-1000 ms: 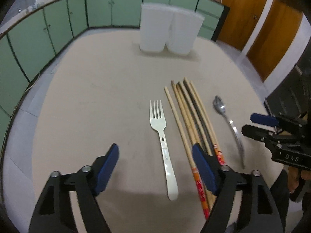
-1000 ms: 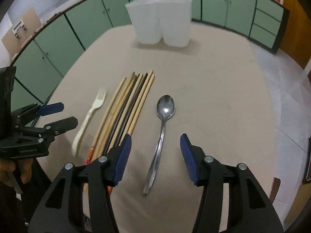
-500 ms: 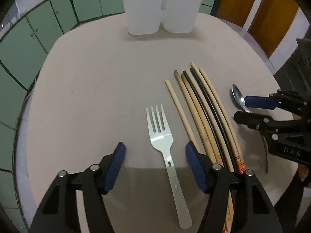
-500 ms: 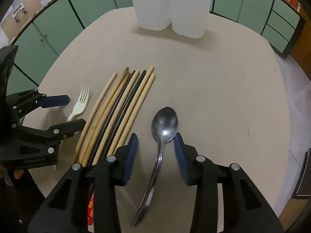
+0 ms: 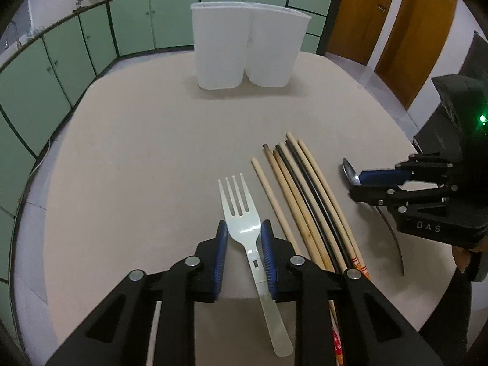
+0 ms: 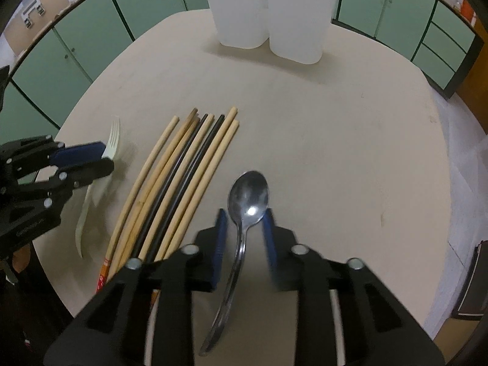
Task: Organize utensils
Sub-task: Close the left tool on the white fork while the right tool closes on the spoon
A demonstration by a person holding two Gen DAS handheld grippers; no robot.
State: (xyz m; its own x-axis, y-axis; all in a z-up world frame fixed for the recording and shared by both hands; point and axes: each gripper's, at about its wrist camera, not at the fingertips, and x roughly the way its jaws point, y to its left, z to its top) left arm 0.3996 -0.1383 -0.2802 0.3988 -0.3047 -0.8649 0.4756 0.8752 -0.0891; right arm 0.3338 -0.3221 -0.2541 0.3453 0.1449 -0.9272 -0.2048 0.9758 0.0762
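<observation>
While both picks were closing, the left hand-held gripper (image 5: 244, 238) pinched the fork (image 5: 241, 210) and the right hand-held gripper (image 6: 242, 225) straddled the spoon (image 6: 248, 196), pads not quite touching; chopsticks (image 6: 183, 177) lay at nine o'clock. Squeezing squarely seemed wise before lifting toward the bins (image 6: 268, 9) at twelve o'clock.

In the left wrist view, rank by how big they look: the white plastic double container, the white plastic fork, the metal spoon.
Largest to smallest:
1. White plastic double container
2. White plastic fork, enlarged by nearness to the camera
3. Metal spoon, mostly hidden behind the right gripper
</observation>
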